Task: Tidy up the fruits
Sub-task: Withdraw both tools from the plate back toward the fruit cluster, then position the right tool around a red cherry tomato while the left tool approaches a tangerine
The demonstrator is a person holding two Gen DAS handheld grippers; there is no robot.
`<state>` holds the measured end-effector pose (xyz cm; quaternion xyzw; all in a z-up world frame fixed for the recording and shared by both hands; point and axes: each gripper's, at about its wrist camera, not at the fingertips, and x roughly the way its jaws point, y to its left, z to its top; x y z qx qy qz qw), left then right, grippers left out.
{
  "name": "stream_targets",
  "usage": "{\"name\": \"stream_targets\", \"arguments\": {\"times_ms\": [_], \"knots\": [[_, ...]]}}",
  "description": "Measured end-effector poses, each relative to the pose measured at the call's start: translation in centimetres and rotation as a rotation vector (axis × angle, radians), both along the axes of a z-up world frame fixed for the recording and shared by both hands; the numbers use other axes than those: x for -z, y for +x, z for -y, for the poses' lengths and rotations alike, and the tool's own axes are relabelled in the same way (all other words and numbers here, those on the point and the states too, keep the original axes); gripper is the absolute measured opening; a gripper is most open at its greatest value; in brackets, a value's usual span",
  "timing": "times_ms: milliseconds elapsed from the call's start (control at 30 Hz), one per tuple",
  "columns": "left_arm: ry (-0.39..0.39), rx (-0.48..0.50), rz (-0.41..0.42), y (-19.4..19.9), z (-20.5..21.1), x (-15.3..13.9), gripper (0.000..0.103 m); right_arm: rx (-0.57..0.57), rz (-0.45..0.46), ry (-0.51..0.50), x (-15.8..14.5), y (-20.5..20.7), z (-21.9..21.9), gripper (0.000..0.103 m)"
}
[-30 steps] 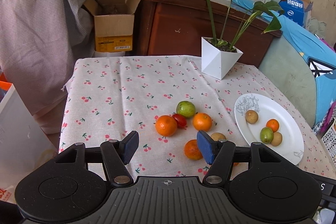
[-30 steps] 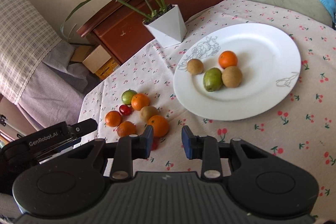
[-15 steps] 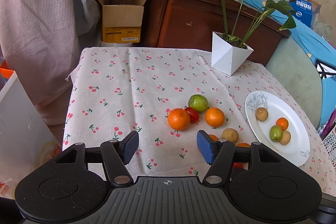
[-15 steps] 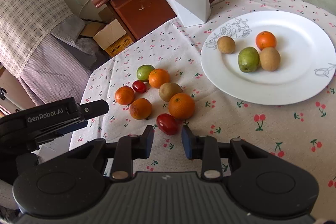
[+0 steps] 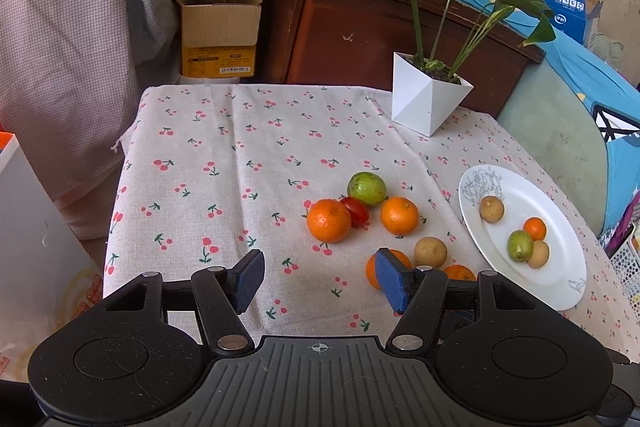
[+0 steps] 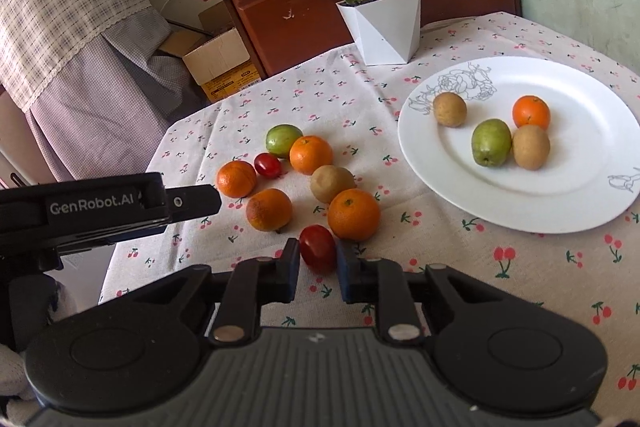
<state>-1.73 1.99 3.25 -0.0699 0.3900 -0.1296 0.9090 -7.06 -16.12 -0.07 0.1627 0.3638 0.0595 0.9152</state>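
Flanking tomato [image 6: 317, 247], right gripper [image 6: 318, 269], four plated fruits

Tablecloth [image 6: 460, 255]: woven cloth, matt, cherry print, faint creases toward the left of the frame.
Plate [image 6: 592, 147]: glazed, smooth and glossy, probably ceramic, though the finish alone cannot settle it.
Right gripper [image 6: 318, 269]: black matt plastic, finely speckled; ribbed panel at bottom centre; bare metal rivets at the finger pivots.
Left gripper [image 5: 320, 279]: same matt plastic; blue pads [image 5: 390, 281] finely textured, rubbery-looking.
Cherry tomato [image 6: 318, 247]: smooth, shiny skin.
Oranges [image 6: 353, 214]: pitted, dull sheen.
Kiwis [image 6: 531, 147]: matt, fuzzy brown.
Planter [image 5: 424, 95]: flat white, faceted, matt.
Cabinet [image 5: 360, 27]: dark wood, semi-gloss, chipped.
Box [image 5: 218, 35]: plain cardboard, upper left.
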Motion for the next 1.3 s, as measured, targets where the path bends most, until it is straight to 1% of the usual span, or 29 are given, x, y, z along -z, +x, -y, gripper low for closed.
{"name": "stream_targets", "arguments": {"times_ms": [233, 433, 500, 700, 800, 867, 967, 1133, 1200, 1300], "knots": [[0.013, 0.048, 0.01, -0.3, 1.4, 0.5, 0.06, -0.008, -0.007, -0.002, -0.5, -1.2, 0.7, 0.019], [0.031, 0.088, 0.012, -0.3, 3.1, 1.3, 0.059, 0.03, -0.015, 0.009, -0.8, -2.0, 2.0, 0.019], [0.036, 0.1, 0.015, -0.2, 3.6, 1.6, 0.057, 0.043, -0.021, 0.012, -0.8, -2.1, 2.3, 0.019], [0.057, 0.103, 0.03, 0.1, 4.5, 2.3, 0.057, 0.054, -0.04, 0.029, -0.4, -1.9, 2.6, 0.019], [0.059, 0.103, 0.046, 0.2, 4.7, 2.4, 0.056, 0.054, -0.045, 0.039, -0.3, -1.9, 2.7, 0.022], [0.062, 0.102, 0.055, 0.3, 4.8, 2.5, 0.056, 0.058, -0.045, 0.041, -0.2, -1.8, 2.7, 0.022], [0.072, 0.105, 0.069, 0.3, 5.0, 2.5, 0.046, 0.06, -0.045, 0.041, -0.2, -1.7, 2.6, 0.023], [0.08, 0.114, 0.079, 0.3, 5.2, 2.6, 0.039, 0.056, -0.042, 0.032, -0.2, -1.6, 2.5, 0.023], [0.085, 0.123, 0.082, 0.3, 5.3, 2.6, 0.033, 0.053, -0.042, 0.027, -0.2, -1.5, 2.4, 0.022], [0.088, 0.131, 0.084, 0.2, 5.3, 2.7, 0.029, 0.049, -0.041, 0.017, -0.2, -1.5, 2.2, 0.022]]}}
